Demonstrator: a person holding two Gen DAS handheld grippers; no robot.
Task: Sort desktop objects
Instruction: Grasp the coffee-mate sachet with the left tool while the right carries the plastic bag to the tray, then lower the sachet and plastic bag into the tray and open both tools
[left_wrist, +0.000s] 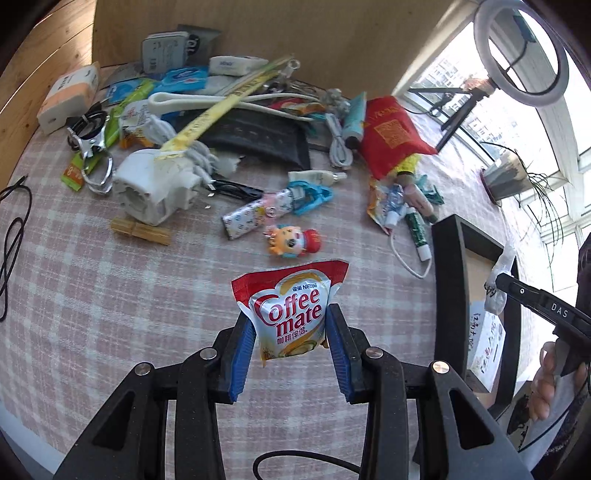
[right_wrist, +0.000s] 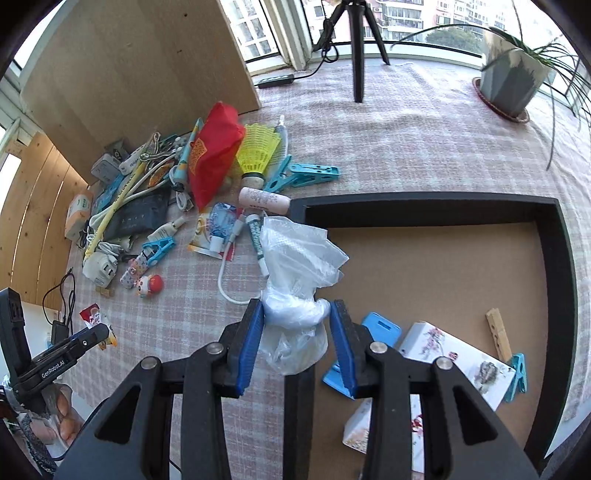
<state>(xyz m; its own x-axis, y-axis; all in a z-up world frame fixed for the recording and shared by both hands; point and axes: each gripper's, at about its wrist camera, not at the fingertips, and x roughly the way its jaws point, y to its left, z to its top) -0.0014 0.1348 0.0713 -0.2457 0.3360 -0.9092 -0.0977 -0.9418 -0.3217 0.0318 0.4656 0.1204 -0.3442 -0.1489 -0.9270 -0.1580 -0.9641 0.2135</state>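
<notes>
At about nine o'clock on my left-wrist view sits the clutter pile (left_wrist: 207, 122), still unsorted on the checked cloth (left_wrist: 110, 295). My left gripper (left_wrist: 291, 325) is clamped on the Coffee-mate sachet (left_wrist: 291, 314), pads pinching its lower half while the top flares free above the cloth. Towards three o'clock lies the black tray (left_wrist: 448, 280), where I judge the sachet belongs.

On the right-wrist view my right gripper (right_wrist: 296, 317) is closed on a crumpled clear plastic bag (right_wrist: 299, 266), hanging over the tray's near-left rim (right_wrist: 306, 387). To do this well I'd carry each item fully past the rim before releasing, and lower the bag first so it doesn't drape over the edge.

The phone case (right_wrist: 364, 350) in the tray is partly hidden behind my fingers (right_wrist: 345, 350). I cannot tell whether the sachet touches the cloth, and the bag's contents, if any, are unreadable.
</notes>
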